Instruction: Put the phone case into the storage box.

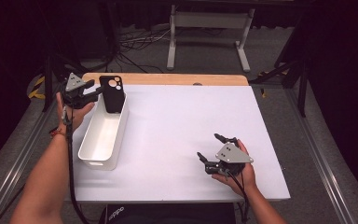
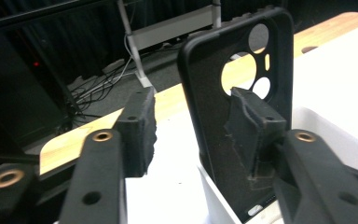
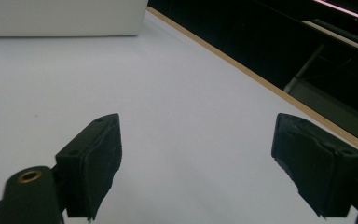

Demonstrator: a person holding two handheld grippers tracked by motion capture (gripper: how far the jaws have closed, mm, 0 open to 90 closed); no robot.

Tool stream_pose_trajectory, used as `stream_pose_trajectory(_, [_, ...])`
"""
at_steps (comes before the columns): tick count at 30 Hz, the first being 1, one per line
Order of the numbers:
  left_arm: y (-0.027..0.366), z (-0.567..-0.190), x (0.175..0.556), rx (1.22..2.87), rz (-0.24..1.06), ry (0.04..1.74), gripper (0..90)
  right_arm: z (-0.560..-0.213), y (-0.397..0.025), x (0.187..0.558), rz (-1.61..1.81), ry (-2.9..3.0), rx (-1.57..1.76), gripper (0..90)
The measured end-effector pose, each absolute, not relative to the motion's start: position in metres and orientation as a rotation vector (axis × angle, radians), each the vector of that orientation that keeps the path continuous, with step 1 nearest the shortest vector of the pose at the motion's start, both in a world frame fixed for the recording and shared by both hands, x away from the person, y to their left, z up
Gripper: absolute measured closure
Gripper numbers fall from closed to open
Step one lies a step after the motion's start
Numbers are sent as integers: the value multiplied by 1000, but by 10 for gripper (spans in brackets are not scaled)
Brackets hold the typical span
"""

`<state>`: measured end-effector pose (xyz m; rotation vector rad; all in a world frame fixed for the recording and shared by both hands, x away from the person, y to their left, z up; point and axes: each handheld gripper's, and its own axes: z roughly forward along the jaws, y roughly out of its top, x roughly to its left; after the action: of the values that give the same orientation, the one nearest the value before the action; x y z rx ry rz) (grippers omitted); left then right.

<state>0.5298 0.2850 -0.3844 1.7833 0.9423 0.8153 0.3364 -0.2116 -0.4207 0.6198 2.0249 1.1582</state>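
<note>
The left gripper (image 2: 200, 126) has its jaws spread wide, one pad touching the inside of a black phone case (image 2: 235, 88) that stands upright at the far end of the white bin (image 1: 103, 133). The right gripper (image 1: 216, 149) rests wide open on the white table (image 1: 182, 121), well apart from the bin.

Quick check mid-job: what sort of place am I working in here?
Likely a lab or recording studio: a white-topped table ringed by black curtains, loose cables on grey carpet, and stand legs beside it.

Black phone case (image 1: 112, 94), white bin (image 1: 103, 135), white table (image 1: 186, 126).
</note>
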Motion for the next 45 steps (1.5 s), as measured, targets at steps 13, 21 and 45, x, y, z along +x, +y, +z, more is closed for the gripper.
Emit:
stream_pose_trajectory(13, [285, -380, 518, 1753, 803, 931, 470, -423, -209, 337, 1170, 2036, 619, 171])
stream_pose_trajectory(21, [285, -376, 508, 1753, 807, 907, 431, -421, -211, 338, 1190, 2023, 642, 171])
stream_pose_trajectory(45, [275, -359, 464, 1746, 837, 830, 151, -422, -213, 340, 1196, 2034, 663, 171])
